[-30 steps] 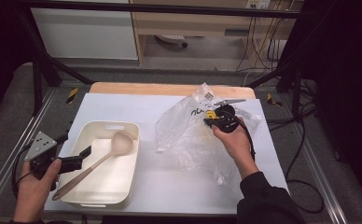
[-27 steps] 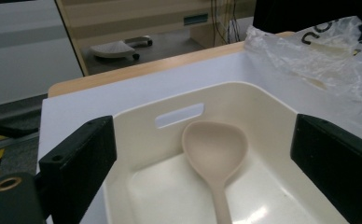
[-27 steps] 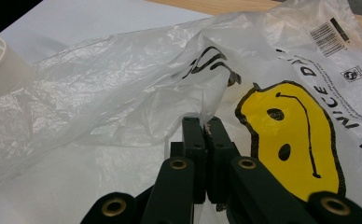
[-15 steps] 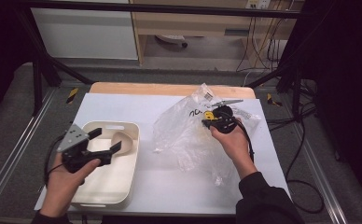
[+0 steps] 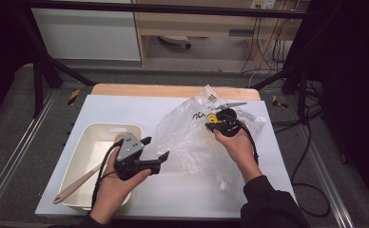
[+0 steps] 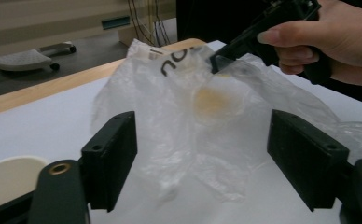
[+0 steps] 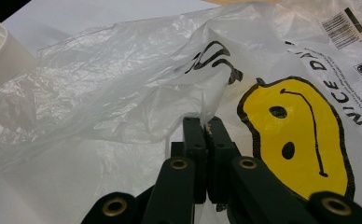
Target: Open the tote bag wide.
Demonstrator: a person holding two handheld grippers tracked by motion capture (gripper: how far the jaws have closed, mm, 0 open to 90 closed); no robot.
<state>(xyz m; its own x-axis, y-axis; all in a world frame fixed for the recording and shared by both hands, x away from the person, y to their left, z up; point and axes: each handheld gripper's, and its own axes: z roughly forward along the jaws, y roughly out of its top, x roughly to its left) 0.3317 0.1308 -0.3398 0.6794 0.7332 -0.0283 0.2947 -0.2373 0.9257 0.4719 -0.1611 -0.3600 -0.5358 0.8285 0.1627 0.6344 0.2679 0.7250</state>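
A clear plastic bag (image 5: pixel 197 137) with a yellow smiley face (image 7: pixel 293 137) lies crumpled on the white table top. My right gripper (image 5: pixel 210 124) is shut on a fold of the bag (image 7: pixel 202 122) near its upper edge and holds it lifted. My left gripper (image 5: pixel 155 149) is open, just above the table between the cream tub and the bag, its jaws pointing at the bag (image 6: pixel 202 116). Nothing sits between them. The wooden spoon (image 5: pixel 80 183) lies in the cream tub (image 5: pixel 90 137), its handle over the near rim.
The white sheet (image 5: pixel 125 107) covers most of a wooden table (image 5: pixel 173 90). Metal frame rails (image 5: pixel 11 161) run along both sides. Cables (image 5: pixel 311 142) trail on the floor at the right.
My left gripper rose from the table's left edge, passed over the tub and now faces the bag, open. The right gripper stayed shut on the bag, nearly still.
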